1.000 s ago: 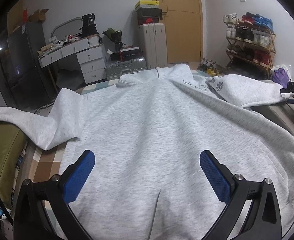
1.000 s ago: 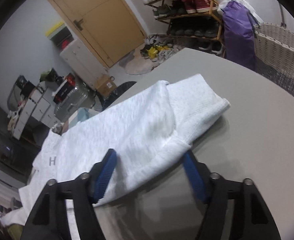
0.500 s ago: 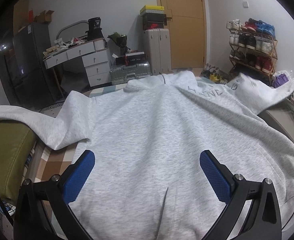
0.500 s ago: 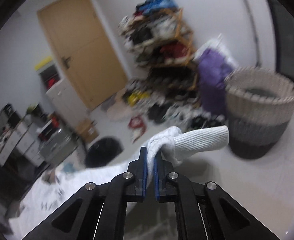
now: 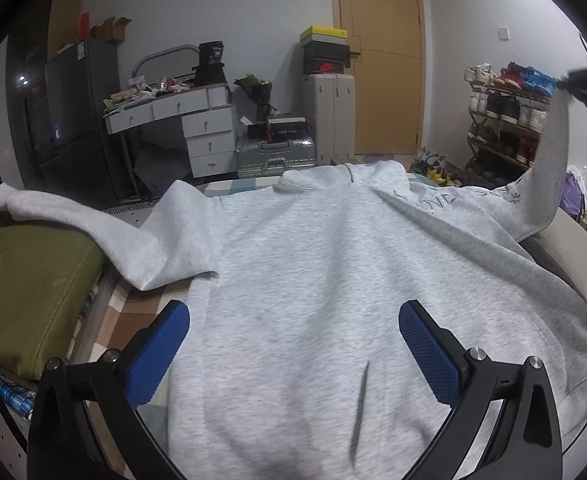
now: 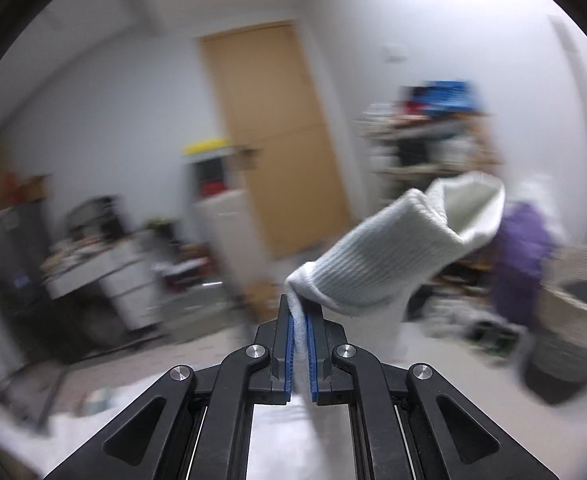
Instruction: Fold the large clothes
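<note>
A large light grey sweatshirt (image 5: 333,280) lies spread flat on the bed, collar at the far end. My left gripper (image 5: 293,344) is open, its blue pads hovering over the hem, holding nothing. The sweatshirt's left sleeve (image 5: 73,216) lies out over a green cushion. My right gripper (image 6: 300,320) is shut on the right sleeve near its ribbed cuff (image 6: 405,252) and holds it in the air. In the left wrist view this sleeve (image 5: 549,176) rises up to the right gripper (image 5: 585,84) at the upper right.
An olive green cushion (image 5: 25,292) lies left of the bed. A checked bedsheet (image 5: 133,308) shows beside the hem. A shoe rack (image 5: 505,120), a woven basket (image 6: 573,312) and a purple bag (image 6: 521,256) stand to the right. A desk (image 5: 173,128) and suitcases (image 5: 277,156) stand beyond.
My right gripper closed on the right sleeve's cuff and lifted it off the bed, high into the air. My left gripper stayed open over the hem.
</note>
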The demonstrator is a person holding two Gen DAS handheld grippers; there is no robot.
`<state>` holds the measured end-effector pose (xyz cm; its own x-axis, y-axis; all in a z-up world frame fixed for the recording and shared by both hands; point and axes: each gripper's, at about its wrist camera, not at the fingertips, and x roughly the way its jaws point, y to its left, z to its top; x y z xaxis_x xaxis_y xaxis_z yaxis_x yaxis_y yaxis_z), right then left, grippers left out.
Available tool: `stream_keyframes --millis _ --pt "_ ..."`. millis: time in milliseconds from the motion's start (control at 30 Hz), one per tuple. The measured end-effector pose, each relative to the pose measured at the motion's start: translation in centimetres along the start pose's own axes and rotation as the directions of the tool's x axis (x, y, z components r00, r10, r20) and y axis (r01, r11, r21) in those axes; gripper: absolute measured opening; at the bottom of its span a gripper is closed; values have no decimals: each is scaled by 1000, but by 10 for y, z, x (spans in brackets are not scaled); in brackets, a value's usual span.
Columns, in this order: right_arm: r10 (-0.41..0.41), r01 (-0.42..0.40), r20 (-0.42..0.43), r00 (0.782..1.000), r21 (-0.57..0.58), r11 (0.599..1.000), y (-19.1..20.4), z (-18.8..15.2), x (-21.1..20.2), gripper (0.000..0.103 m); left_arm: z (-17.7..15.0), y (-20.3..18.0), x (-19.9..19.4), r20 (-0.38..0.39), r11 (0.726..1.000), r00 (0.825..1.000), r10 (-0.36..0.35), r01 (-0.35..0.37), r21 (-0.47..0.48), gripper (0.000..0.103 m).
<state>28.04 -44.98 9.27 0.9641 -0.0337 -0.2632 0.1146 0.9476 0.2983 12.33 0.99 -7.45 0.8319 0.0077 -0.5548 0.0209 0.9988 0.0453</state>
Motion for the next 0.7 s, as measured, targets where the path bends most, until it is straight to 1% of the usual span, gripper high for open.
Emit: stream_keyframes --millis 33,67,100,133,167,233,300,333,400,433,467,500,533,567,600,633,667,700 --pt "71 -71 -6 997 -24 997 34 -5 1 6 -1 6 -1 2 1000 1000 8 -8 -10 102" --pt "148 -148 -17 989 -28 989 64 -13 3 6 -2 10 -3 3 1000 1000 14 -13 -19 102" --pt "204 -205 -37 978 -25 978 84 -19 4 6 -4 15 -4 4 999 1000 19 -19 -30 102" --pt "270 -272 -66 961 -23 962 115 -30 10 6 -6 22 -6 4 999 1000 28 -28 -45 102" --pt "314 -317 -90 945 -22 948 138 -41 15 6 -8 29 -7 3 997 999 40 -40 -59 102" --pt "408 -417 -190 893 -14 909 196 -80 37 6 -10 41 -10 5 995 998 58 -58 -82 102" --pt "469 -491 -289 834 -4 871 248 -131 61 6 -13 55 -13 8 990 997 82 -81 -114 102" --pt "482 -512 -336 809 -2 859 269 -157 72 6 -13 61 -14 5 988 996 92 -91 -128 102" --pt "504 -543 -440 743 43 838 304 -210 98 6 -15 71 -14 -6 983 994 110 -110 -146 102" --pt "501 -540 -499 707 77 838 320 -244 112 6 -16 77 -14 -12 980 993 119 -120 -156 102" --pt "479 -524 -552 683 87 848 335 -277 123 7 -17 82 -15 -14 978 992 129 -130 -164 102" --pt "465 -516 -585 664 92 852 343 -295 132 7 -18 85 -16 -14 976 990 137 -138 -170 102" --pt "454 -510 -627 633 103 854 352 -321 140 8 -18 87 -17 -11 974 990 143 -143 -175 102" --pt "454 -515 -647 613 109 850 358 -336 143 11 -20 91 -18 -7 972 988 153 -152 -181 102" --pt "445 -523 -679 584 104 846 366 -350 144 13 -21 92 -18 -7 970 987 158 -156 -184 102" --pt "426 -531 -720 548 94 842 371 -363 144 18 -23 94 -18 -6 969 987 159 -157 -188 102" --pt "409 -536 -749 521 85 840 373 -372 141 31 -24 94 -16 -9 969 988 157 -156 -191 102" --pt "410 -554 -763 500 82 828 371 -374 137 34 -26 96 -14 -13 969 988 157 -156 -190 102"
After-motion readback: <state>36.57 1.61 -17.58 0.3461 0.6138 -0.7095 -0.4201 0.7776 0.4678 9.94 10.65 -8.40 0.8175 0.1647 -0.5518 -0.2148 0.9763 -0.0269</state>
